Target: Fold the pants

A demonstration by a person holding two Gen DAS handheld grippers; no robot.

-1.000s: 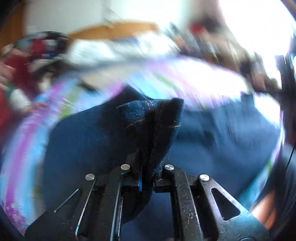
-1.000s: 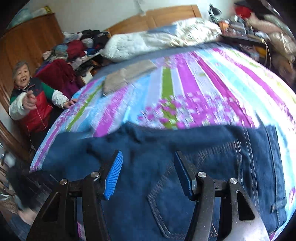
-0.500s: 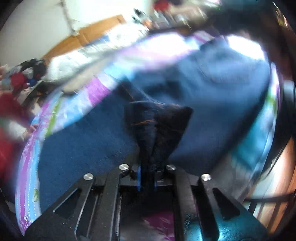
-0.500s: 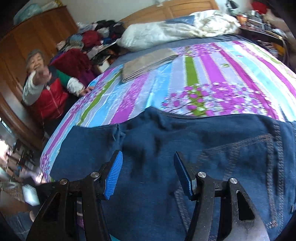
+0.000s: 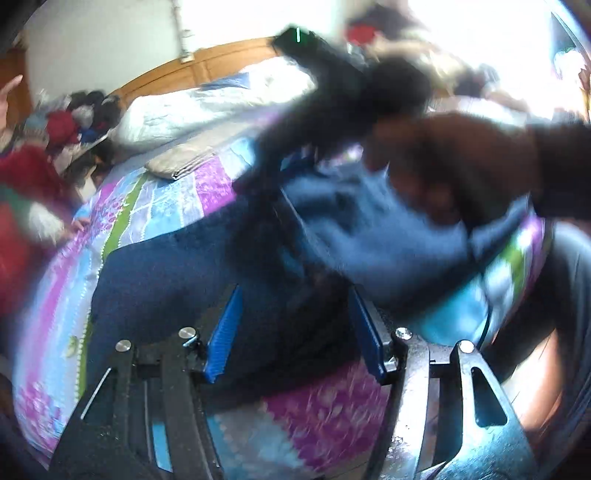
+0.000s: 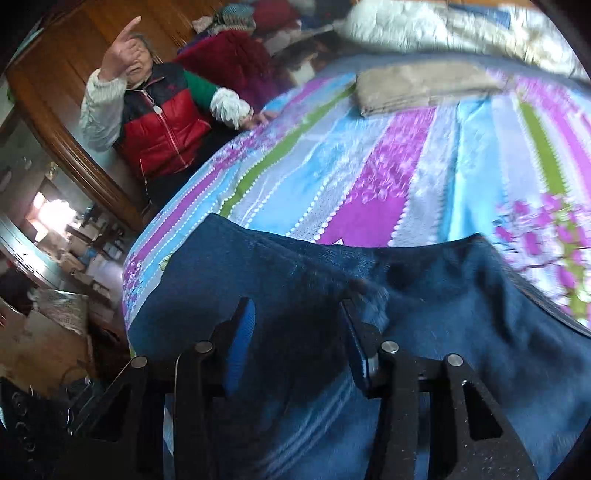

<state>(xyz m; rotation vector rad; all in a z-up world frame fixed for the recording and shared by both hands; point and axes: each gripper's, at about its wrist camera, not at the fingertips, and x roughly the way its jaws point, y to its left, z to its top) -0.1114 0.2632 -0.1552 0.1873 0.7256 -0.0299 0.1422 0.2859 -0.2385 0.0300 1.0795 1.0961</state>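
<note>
Across a bed covered with a striped purple, blue and green floral sheet [image 6: 388, 173], the dark blue denim pants [image 6: 461, 314] were laid flat for folding, while the left tool [image 5: 295, 332] and the right tool [image 6: 299, 339] were held spread above the fabric, gripping nothing.

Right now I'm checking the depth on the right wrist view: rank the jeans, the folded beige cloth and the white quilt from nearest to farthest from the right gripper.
1. Jeans: directly under the right gripper, on the striped bedsheet.
2. Folded beige cloth: mid-bed, ahead and to the right.
3. White quilt: far end of the bed, beyond the cloth.
</note>
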